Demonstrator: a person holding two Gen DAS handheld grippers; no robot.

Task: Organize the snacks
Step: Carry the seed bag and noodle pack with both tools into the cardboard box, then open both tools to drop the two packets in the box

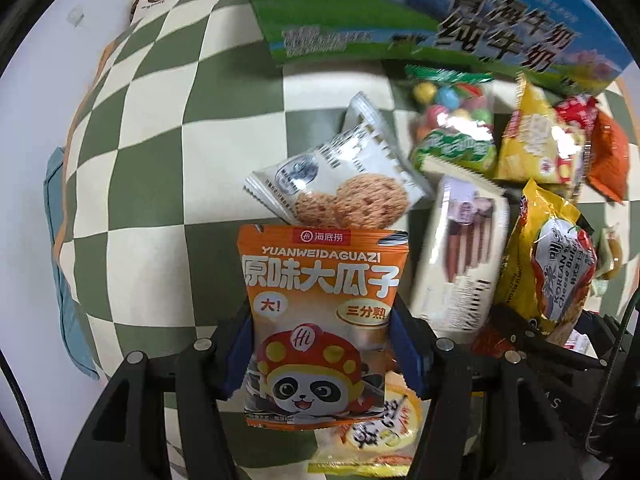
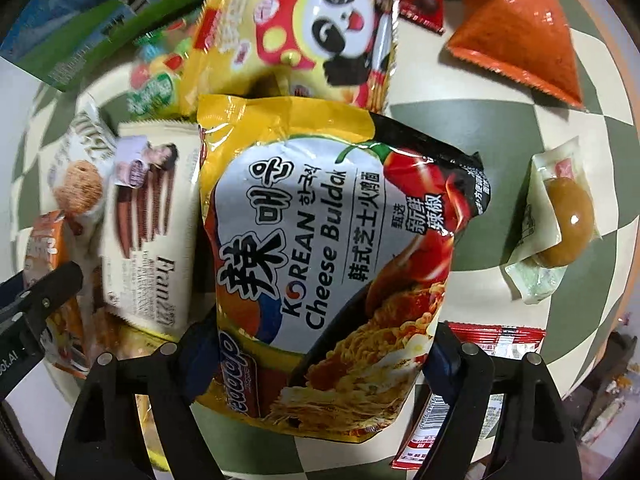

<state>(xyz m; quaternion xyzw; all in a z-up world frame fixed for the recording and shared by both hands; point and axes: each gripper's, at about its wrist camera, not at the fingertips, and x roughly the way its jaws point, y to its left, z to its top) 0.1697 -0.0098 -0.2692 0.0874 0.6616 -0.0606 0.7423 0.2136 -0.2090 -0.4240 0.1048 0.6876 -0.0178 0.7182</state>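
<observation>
The orange seed packet (image 1: 320,320) sits upright between the blue pads of the left gripper (image 1: 322,354), whose fingers are clamped on its lower half, so the printed front faces the camera and the top edge stands free. Held this way, it looks lifted clear of the pile, probably to be carried to a spot of its own. The noodle bag (image 2: 324,248) is gripped the same way by the right gripper (image 2: 320,360): its fingers close on the bag's bottom corners, and the bulky bag leans forward over the other snacks.

Below and beyond them the rest of the snacks lie loose on the green-and-cream checked cloth (image 1: 132,152) covering the bench. A cookie packet (image 1: 340,188) lies just above the seed packet, beside a cream wafer-stick packet (image 1: 460,256). Farther back a bag of coloured candies (image 1: 452,116) and a yellow panda bag (image 2: 296,36) rest near the milk carton (image 1: 420,12), which may serve as the backstop for sorting. An orange pouch (image 2: 516,36) and a wrapped egg (image 2: 560,224) lie apart to the right, and a red packet (image 2: 480,384) sits under the right fingers.
</observation>
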